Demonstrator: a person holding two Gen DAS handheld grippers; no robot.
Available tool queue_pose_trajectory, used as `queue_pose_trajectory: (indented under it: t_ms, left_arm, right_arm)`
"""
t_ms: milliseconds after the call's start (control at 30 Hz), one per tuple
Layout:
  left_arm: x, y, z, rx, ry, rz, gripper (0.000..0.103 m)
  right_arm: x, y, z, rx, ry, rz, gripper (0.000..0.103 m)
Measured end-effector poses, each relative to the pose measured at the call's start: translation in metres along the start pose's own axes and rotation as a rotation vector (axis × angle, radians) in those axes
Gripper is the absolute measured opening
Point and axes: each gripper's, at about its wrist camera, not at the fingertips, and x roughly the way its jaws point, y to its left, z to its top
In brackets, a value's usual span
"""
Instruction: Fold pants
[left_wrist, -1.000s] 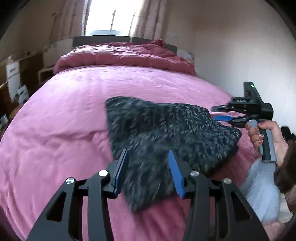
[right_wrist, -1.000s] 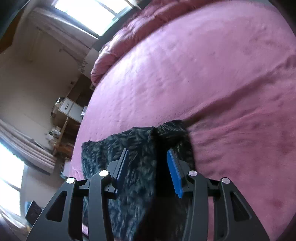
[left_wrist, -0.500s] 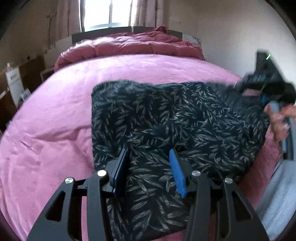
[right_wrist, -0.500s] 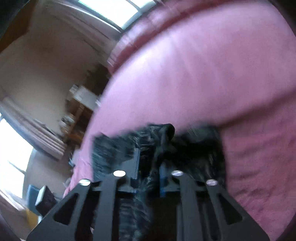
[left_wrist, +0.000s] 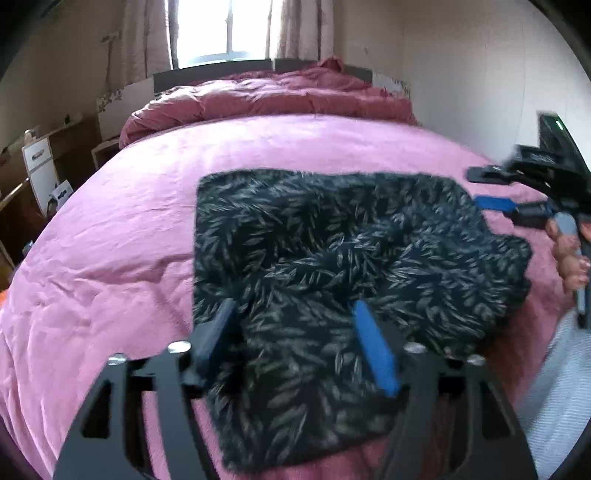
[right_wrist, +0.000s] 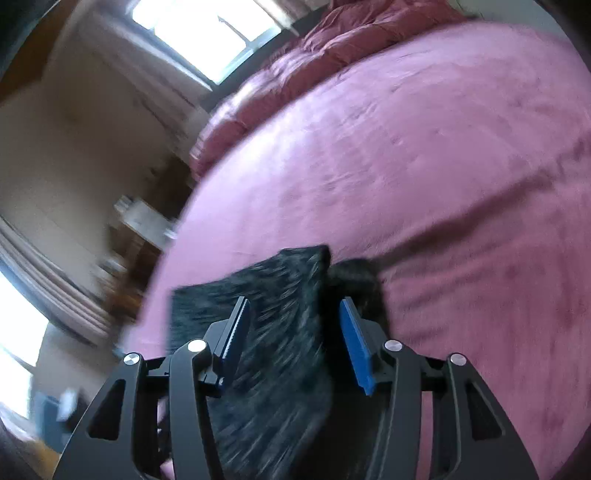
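Pink bed (left_wrist: 110, 240) bears pants (left_wrist: 332, 258); only left view shows right tool (left_wrist: 495, 203).

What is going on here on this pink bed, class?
A person holding two grippers is folding dark leaf-print pants, which lie partly folded on the pink bedspread. The left gripper and the right gripper both hang open over the fabric, gripping nothing. The right edge looks bunched.
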Motion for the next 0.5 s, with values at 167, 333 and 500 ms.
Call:
queue_pose_trajectory:
  t_ms: [167,333,500]
  left_arm:
    - [-0.014,0.005,-0.012,0.012,-0.037,0.013,0.075]
    - [-0.007,0.003,-0.016,0.016,0.010,0.023,0.074]
    - [-0.007,-0.002,-0.009,0.045,0.056,0.011,0.064]
  right_arm:
    - [-0.019,-0.002,-0.038,0.065,0.135,-0.047,0.049]
    - [-0.007,0.012,-0.054,0.011,0.209,-0.136,0.016]
    - [-0.007,0.033,-0.041,-0.073,0.169,-0.200,0.008]
